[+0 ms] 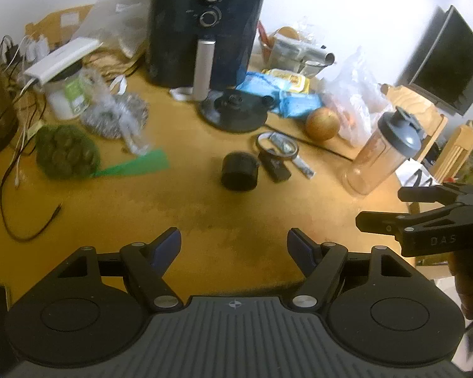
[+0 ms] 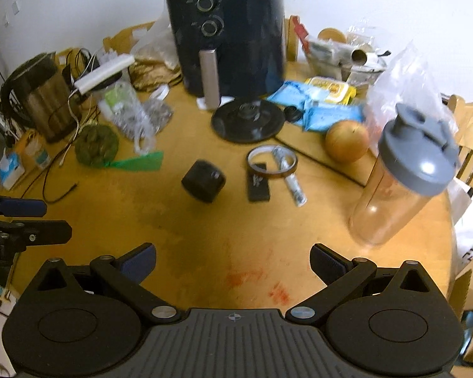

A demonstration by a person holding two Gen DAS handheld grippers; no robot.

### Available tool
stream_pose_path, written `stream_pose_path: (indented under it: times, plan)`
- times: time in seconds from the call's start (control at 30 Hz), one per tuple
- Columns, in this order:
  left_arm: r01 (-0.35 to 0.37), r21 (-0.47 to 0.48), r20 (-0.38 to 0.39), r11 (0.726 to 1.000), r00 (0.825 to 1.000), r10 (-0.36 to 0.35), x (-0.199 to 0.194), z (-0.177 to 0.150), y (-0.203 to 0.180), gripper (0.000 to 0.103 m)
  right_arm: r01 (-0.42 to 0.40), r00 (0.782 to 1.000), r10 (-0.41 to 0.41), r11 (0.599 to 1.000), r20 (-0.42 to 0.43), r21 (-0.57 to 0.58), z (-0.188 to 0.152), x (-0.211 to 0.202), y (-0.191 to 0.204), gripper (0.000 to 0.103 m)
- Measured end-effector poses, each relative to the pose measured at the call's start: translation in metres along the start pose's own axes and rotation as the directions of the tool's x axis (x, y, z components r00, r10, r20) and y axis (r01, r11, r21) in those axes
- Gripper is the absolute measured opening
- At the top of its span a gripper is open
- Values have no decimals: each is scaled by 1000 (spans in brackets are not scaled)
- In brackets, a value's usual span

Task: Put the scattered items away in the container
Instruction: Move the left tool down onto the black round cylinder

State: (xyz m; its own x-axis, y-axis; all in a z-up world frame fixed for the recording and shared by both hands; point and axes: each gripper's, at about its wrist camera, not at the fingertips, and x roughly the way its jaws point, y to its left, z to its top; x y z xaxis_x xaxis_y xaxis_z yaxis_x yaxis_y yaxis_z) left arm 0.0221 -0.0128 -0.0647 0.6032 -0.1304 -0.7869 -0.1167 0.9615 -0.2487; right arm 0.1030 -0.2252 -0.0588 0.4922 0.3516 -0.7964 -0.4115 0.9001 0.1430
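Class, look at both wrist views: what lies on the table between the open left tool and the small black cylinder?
Nothing: only bare wooden table separates the left tool from the black cylinder, clearest in the left wrist view.

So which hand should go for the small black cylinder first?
Probably the left: the black cylinder lies almost straight ahead of the open left gripper, while it sits left of centre for the right gripper. Both are empty.

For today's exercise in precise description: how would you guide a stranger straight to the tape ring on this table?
Start at the tall dark air fryer at the back of the wooden table, then come forward past the round black lid lying before it. Just in front lies the tape ring, flat on the wood. Unlike the solid black cylinder to its left, it is a thin, hollow, amber-tinted hoop.
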Motion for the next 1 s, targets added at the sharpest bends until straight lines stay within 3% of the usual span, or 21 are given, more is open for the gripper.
stream_pose_path:
  times: [0.43,1.0]
  plan:
    - [-25,67,24,997,999,24,29,29,-11,74,-1,1000,0,1000,26,27,15,5,-21,103]
    - [-51,85,-62,995,996,56,100,38,-9,74,12,1000,-10,995,-20,99,-1,15,-45,103]
